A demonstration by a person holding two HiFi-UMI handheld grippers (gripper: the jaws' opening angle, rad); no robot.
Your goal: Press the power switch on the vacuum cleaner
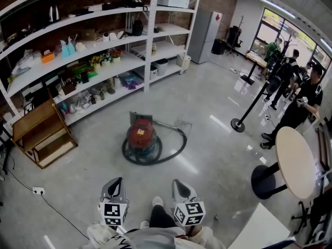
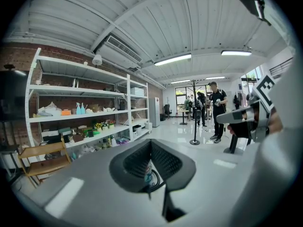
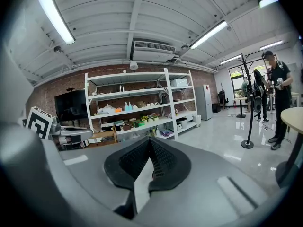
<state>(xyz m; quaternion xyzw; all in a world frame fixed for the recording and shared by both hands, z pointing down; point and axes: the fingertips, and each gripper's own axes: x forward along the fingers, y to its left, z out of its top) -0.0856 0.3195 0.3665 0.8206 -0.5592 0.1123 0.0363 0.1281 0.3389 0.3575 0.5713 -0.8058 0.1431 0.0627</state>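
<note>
- Vacuum cleaner [image 1: 141, 134]: red drum, sits upright on the polished grey floor [image 1: 207, 139] in the middle of the room, in front of the white shelving [image 1: 150, 35] and well ahead of both grippers.
- Black hose [image 1: 176, 147]: loops round the drum's base and out to its right, lying flat on the floor.
- Left gripper [image 1: 118, 181]: held low at the bottom of the head view, pointing toward the drum, well apart from it.
- In the left gripper view [image 2: 151, 143]: black ribbed pads meet at the tips, with only a narrow wedge of gap lower down; holds nothing. Shows through that wedge a small red and teal shape with a dark curve, probably the distant drum and its hose, too small to be sure.
- Right gripper [image 1: 177, 182]: just beside the left one, at the same height, also aimed forward.
- In the right gripper view [image 3: 150, 141]: closed tip to tip as well, bare floor in the wedge, nothing between the pads.
- Marker cube on each gripper, near the person's body at the lower edge of the head view.
- Wooden step stool [image 1: 44, 134]: left of the drum, against the shelving's end.
- Round table [image 1: 294, 162]: at right, on a dark base.
- Stanchion post [image 1: 245, 113]: right of the drum, between it and several people [image 1: 301, 102] standing by the windows.
- Grey fridge [image 1: 205, 32]: beyond the shelving's far end.
</note>
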